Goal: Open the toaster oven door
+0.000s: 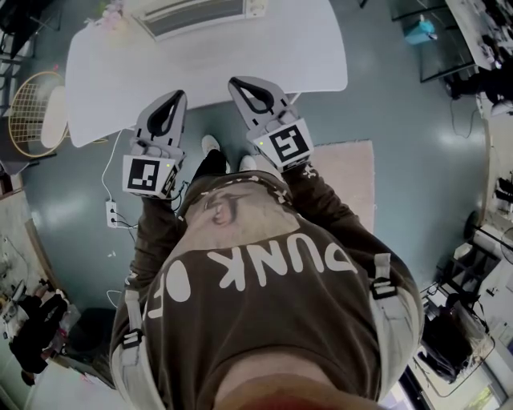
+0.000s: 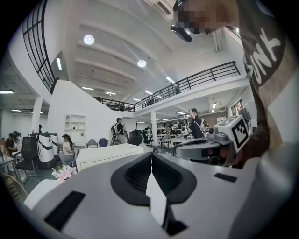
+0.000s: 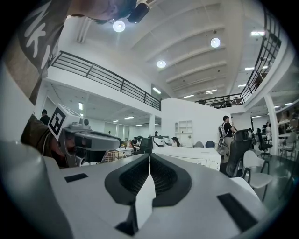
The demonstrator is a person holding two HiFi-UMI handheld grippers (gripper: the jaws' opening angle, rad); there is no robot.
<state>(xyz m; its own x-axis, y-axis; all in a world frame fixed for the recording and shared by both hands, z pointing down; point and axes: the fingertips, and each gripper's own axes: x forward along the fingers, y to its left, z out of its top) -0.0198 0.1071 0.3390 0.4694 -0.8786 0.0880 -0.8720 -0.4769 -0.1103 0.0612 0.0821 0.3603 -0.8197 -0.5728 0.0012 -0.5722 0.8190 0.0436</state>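
Note:
The white toaster oven (image 1: 192, 16) stands at the far edge of the white table (image 1: 264, 56); its door looks closed. It also shows as a white box ahead in the left gripper view (image 2: 110, 156) and in the right gripper view (image 3: 191, 156). My left gripper (image 1: 175, 96) is held over the table's near edge, jaws pressed together and empty (image 2: 152, 154). Beside it, my right gripper (image 1: 238, 82) is likewise shut on nothing (image 3: 150, 156). Both are well short of the oven, pointing toward it.
A wicker chair (image 1: 28, 112) stands left of the table. A power strip (image 1: 112, 212) with cable lies on the floor, a pink rug (image 1: 345, 172) to the right. Pink flowers (image 2: 64, 172) sit on the table's left. People stand and sit in the hall beyond.

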